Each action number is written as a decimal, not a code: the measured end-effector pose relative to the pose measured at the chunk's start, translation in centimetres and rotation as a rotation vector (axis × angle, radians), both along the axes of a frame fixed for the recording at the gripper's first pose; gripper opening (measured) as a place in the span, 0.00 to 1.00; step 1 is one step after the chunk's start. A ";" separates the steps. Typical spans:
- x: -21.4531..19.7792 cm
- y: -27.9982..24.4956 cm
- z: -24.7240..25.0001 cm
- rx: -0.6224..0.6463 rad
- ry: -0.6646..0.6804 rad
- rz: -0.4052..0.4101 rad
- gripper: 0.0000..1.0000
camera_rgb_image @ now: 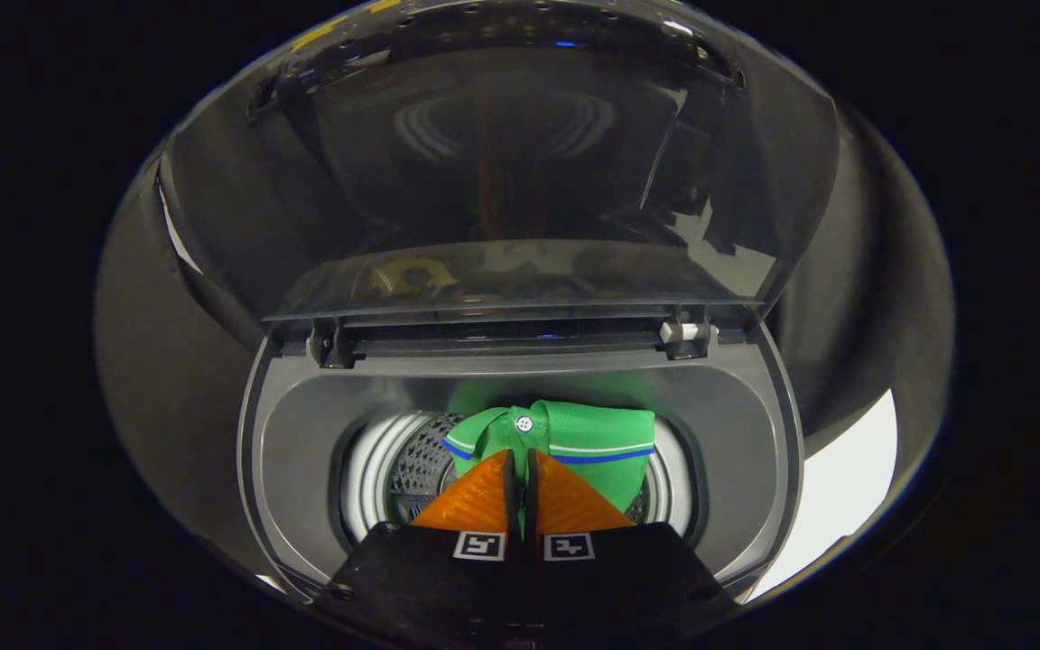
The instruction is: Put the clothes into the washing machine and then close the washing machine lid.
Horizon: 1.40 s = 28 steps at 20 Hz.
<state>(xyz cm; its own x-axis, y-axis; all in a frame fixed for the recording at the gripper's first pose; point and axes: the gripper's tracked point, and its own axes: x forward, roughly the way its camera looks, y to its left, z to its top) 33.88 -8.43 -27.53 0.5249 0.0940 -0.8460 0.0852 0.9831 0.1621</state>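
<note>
A green polo shirt [588, 442] with white and blue stripes and a white button hangs over the mouth of the washing machine's drum [394, 478]. My gripper [520, 462] is shut on the shirt's fabric, and the fingers press together on a fold of it. The shirt sits just ahead of the fingertips, above the perforated drum wall. The machine's dark glass lid [502, 171] stands raised behind the opening, held on its hinges [684, 334].
A grey plastic rim [303, 424] surrounds the drum opening. The machine's dark body curves away on both sides. A pale patch of floor or wall [845, 487] shows to the right of the machine.
</note>
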 end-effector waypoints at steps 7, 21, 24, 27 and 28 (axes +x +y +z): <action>0.6 -1.1 0.9 0.008 -0.019 -0.069 0.95; -1.7 -0.2 9.3 0.000 -0.228 0.042 0.96; -2.1 0.1 11.9 0.023 -0.278 0.048 0.96; -2.5 0.4 15.3 0.054 -0.353 0.044 0.96; -2.7 0.5 16.2 0.062 -0.371 0.044 0.96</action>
